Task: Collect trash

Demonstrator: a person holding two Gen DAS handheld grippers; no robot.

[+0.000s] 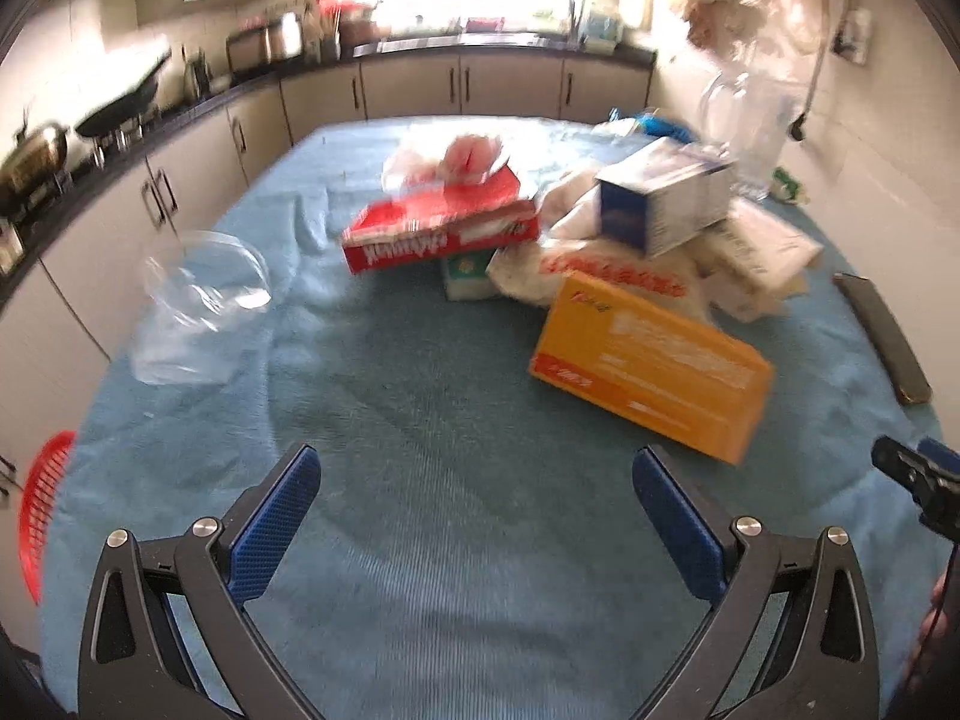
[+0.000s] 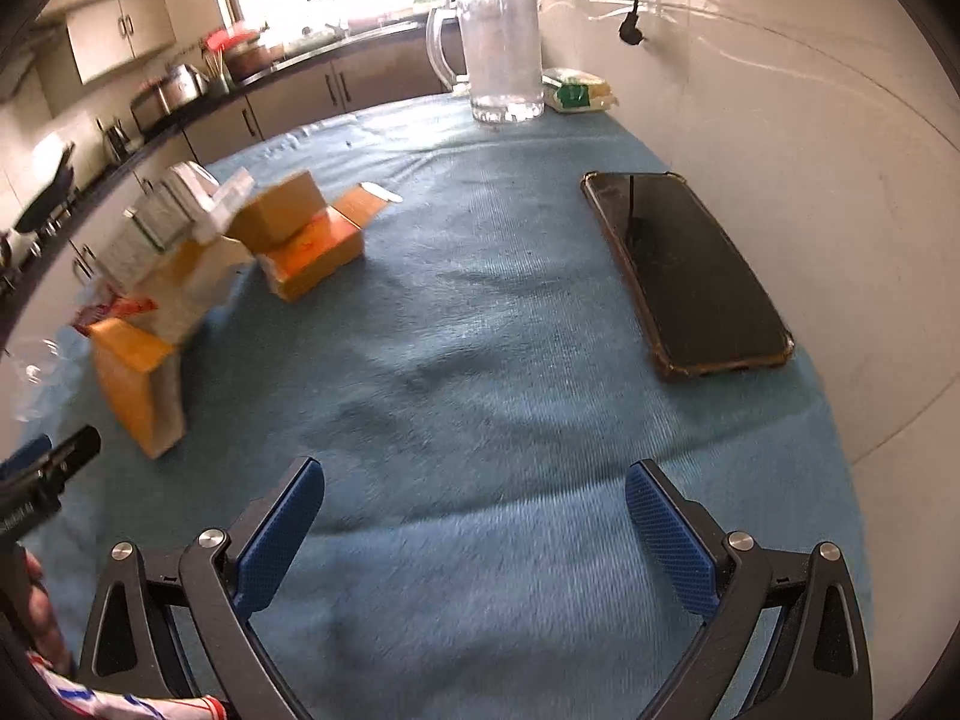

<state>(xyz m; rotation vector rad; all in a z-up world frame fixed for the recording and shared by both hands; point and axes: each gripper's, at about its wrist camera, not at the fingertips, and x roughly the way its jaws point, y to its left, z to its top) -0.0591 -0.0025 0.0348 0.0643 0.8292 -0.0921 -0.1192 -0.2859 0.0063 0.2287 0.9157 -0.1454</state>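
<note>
Trash pile (image 1: 600, 240) far-centre on blue cloth (image 1: 420, 420) | orange box (image 1: 651, 360) nearest, ahead-right of left gripper (image 1: 477, 492), long axis running near-right | left gripper nearer | both released; right gripper (image 2: 474, 510) empty, phone (image 2: 684, 270) far-right

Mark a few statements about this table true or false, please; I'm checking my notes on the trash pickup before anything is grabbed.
1. The left gripper is open and holds nothing. True.
2. The right gripper is shut on a box. False: its fingers are spread apart over the bare blue cloth.
3. The phone lies flat on the cloth, apart from the pile of boxes. True.
4. The red box stands alone at the table's near edge. False: it lies in the pile, propped on other packaging.
5. The glass mug lies on its side. False: it stands upright at the far edge.
</note>
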